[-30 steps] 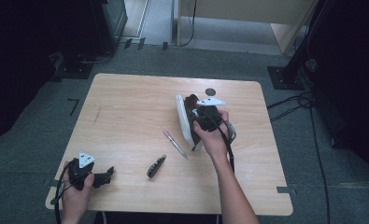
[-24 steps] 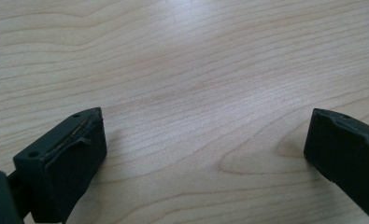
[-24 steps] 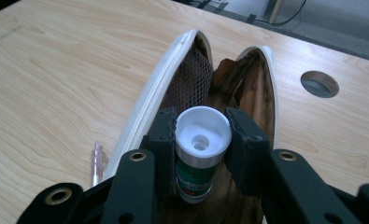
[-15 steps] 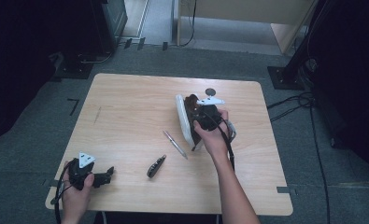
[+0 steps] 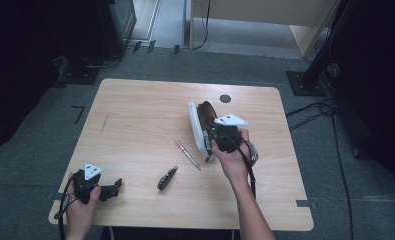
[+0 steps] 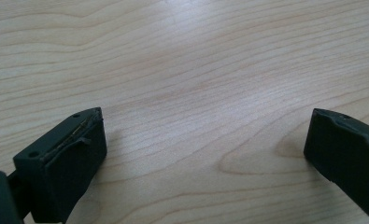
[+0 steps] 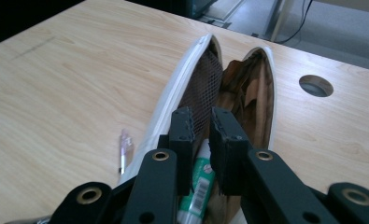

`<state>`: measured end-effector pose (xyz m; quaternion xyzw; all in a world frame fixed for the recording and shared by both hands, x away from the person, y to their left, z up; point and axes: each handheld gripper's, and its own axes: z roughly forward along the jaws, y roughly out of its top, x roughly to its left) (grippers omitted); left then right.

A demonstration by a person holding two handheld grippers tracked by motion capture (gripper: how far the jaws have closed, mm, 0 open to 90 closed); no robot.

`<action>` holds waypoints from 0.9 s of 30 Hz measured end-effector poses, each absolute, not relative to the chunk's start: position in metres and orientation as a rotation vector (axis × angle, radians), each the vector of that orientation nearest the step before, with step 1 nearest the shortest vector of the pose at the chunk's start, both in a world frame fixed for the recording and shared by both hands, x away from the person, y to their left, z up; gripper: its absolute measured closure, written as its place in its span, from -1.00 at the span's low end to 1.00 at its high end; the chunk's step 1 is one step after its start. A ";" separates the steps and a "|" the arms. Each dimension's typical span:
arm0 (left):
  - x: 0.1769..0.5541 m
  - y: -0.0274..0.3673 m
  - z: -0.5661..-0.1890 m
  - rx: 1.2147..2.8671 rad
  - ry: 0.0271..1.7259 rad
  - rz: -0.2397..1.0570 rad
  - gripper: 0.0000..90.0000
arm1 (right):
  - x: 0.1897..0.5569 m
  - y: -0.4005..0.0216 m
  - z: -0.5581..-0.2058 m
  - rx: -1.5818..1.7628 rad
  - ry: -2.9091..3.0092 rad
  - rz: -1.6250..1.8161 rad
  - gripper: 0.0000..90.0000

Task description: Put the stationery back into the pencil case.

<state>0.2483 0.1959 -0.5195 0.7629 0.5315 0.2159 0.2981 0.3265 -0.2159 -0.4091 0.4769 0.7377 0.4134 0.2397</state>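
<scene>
Pencil case [image 5: 201,126]: white, unzipped, brown-lined, right of centre in the high view; packing step judged in hand. Right gripper [image 7: 202,122]: jaws just closing, nearly clenched over a green-capped tube [image 7: 197,186] inside, grip uncertain. Left gripper [image 6: 205,140]: released, lower left. Pen [image 5: 187,154] and folding knife [image 5: 167,178]: centre, to be fetched next.

Right gripper closes inside the open pouch

The right gripper [image 7: 201,128] has just been closing its jaws: in the right gripper view the 2 black pads stand close together with only a narrow gap, over the mouth of the white pouch [image 7: 173,100], and a green-and-white tube [image 7: 198,184] shows below and between them; whether the pads press on it cannot be told. In the high view the right hand [image 5: 230,155] sits slightly nearer the table's near edge than in the earlier pictures.
</scene>
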 end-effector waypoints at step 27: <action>0.248 0.196 -0.519 2.028 1.412 0.573 -1.00 | 0.264 -0.207 -0.468 1.329 2.095 1.207 0.75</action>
